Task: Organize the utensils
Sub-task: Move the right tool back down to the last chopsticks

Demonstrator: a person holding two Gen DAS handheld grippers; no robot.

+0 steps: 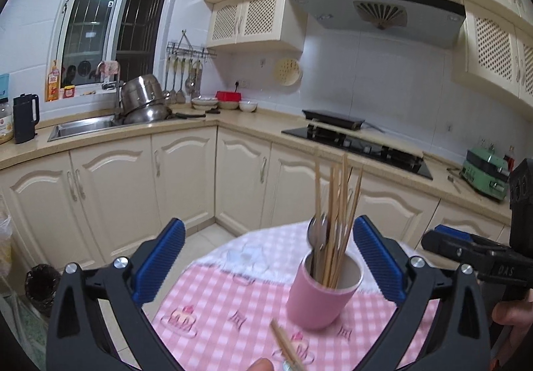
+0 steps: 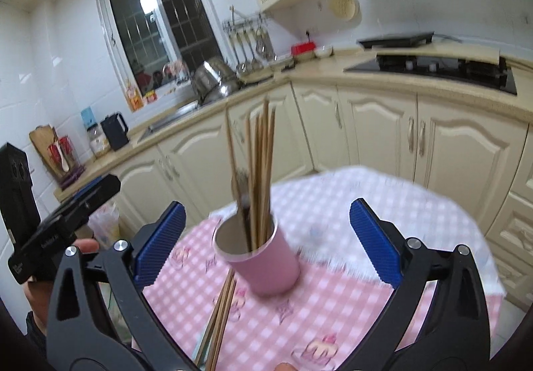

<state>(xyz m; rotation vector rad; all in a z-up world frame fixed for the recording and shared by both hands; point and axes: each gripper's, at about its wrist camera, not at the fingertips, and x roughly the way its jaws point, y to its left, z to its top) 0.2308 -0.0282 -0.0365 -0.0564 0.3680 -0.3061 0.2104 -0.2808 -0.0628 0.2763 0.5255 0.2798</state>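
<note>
On the bench [image 1: 213,297], spread with a pink checked cloth, a pink cup [image 1: 321,291] holds upright chopsticks [image 1: 336,204]. Cream cabinets [image 1: 180,171] line the kitchen behind. The left gripper [image 1: 269,257] and right gripper [image 2: 266,242] both gape wide, holding nothing.

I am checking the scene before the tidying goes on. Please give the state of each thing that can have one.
Left gripper: open, empty.
Right gripper: open, empty.
Cup: upright on the table, holding chopsticks and a spoon.
Loose chopsticks: lying flat on the tablecloth.
Cabinet doors: closed.
</note>
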